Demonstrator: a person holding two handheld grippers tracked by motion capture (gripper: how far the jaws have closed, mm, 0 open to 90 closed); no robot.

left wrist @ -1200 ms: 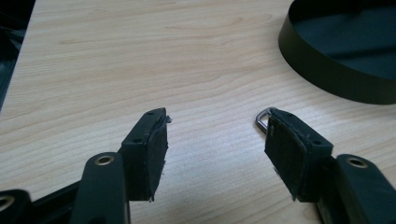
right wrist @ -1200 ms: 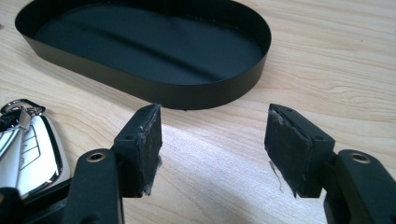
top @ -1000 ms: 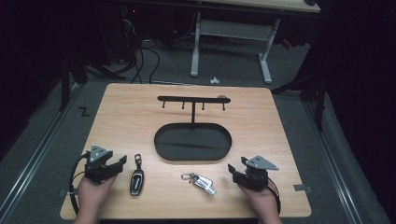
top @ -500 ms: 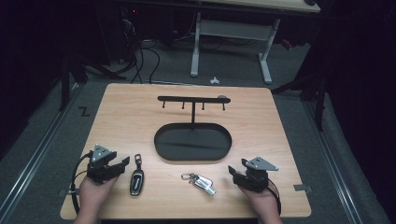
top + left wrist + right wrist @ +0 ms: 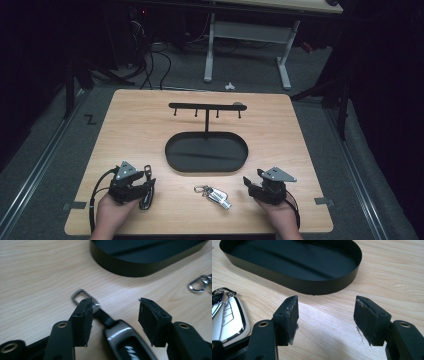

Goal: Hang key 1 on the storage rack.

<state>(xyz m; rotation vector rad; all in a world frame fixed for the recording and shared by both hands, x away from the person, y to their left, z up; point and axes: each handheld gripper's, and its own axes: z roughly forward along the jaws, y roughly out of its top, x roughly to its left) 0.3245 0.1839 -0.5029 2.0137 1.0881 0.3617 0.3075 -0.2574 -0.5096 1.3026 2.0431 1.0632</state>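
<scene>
A black key fob (image 5: 146,196) with a metal loop lies near the table's front left. My left gripper (image 5: 146,184) is over it, and its jaws have just been closing. In the left gripper view the fob (image 5: 125,342) lies between the pads with its loop (image 5: 80,293) past the left fingertip. A gap shows on the right side, so my left gripper (image 5: 113,315) is open. A white and silver key fob (image 5: 216,194) with a keyring lies at front centre. My right gripper (image 5: 250,184) rests to its right, open and empty (image 5: 327,317), with the white fob (image 5: 227,315) at its left.
A black oval tray (image 5: 206,169) stands mid-table, with a thin post bearing a hook bar (image 5: 206,106) behind it. Its wall (image 5: 312,287) lies just ahead of the right jaws and also ahead of the left ones (image 5: 130,267). A keyring clasp (image 5: 198,285) shows far right.
My left gripper has slid right onto the black key fob, and its jaws have narrowed around it. The right gripper and the white fob have not moved.
</scene>
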